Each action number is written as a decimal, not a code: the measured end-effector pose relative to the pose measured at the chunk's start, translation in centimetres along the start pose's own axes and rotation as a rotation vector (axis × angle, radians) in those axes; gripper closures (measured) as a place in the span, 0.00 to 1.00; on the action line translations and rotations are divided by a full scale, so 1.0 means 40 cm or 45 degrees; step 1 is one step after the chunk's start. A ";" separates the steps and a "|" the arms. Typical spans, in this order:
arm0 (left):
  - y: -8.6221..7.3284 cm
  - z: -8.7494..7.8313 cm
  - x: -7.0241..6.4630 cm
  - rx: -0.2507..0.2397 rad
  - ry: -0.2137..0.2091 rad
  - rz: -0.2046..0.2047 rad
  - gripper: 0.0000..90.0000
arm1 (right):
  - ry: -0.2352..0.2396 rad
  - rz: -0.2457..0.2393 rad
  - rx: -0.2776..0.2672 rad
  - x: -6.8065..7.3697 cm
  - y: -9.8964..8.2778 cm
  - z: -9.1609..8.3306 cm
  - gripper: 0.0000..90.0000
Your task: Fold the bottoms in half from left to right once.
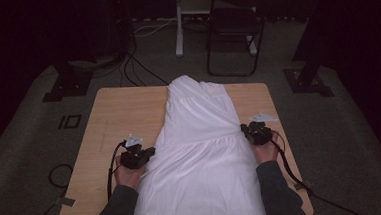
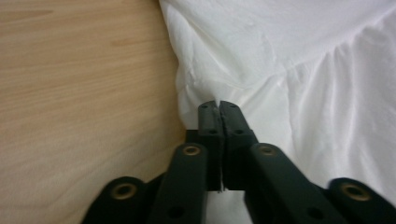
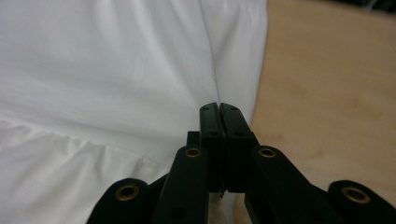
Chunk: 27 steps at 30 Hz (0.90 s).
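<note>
Wooden tabletop [image 1: 119, 117] was covered down the middle by a white dress [image 1: 201, 152]. Left gripper [image 1: 148, 152] jaws were pinched on its 9 o'clock edge, right gripper [image 1: 244, 130] jaws on its 3 o'clock edge. Probably best lifted evenly, kept taut.

We see a light wooden table [image 1: 119, 117] on grey carpet [image 1: 25, 142], its grain showing close up beside the work. Behind it stands a black folding chair [image 1: 234, 32], next to a white post [image 1: 178, 23]. Black cables [image 1: 136, 65] trail over the floor, and dark stand feet [image 1: 67, 85] sit at both far corners.
</note>
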<state>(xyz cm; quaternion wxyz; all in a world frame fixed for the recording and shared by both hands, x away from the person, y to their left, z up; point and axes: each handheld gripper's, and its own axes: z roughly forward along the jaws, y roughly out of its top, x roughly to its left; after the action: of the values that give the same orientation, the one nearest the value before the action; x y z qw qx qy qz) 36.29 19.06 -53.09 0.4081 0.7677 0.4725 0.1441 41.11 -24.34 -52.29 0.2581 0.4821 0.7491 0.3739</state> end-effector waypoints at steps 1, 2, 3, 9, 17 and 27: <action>0.009 0.008 0.000 -0.009 0.009 0.011 0.70 | -0.006 0.009 0.028 -0.003 -0.014 0.018 0.98; 0.021 0.015 -0.001 -0.020 0.023 0.015 0.63 | 0.000 0.030 0.054 -0.007 -0.026 0.034 0.98; 0.035 0.024 0.000 -0.023 0.030 0.017 0.60 | 0.006 0.053 0.071 -0.009 -0.037 0.047 0.98; 0.096 0.127 0.017 0.079 0.100 0.001 0.48 | -0.017 0.059 0.129 -0.003 -0.053 0.080 0.98; 0.056 0.136 0.021 0.129 0.054 0.058 0.98 | 0.020 0.067 0.105 -0.003 -0.076 0.068 0.98; -0.088 0.006 -0.024 0.074 -0.030 0.024 0.97 | 0.084 0.040 0.117 0.065 -0.164 -0.047 0.98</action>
<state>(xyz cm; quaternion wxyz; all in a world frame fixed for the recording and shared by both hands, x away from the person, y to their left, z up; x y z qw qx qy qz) 33.79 18.92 -55.77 0.3897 0.7854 0.4645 0.1250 35.20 -24.21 -56.55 0.2049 0.4923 0.7661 0.3589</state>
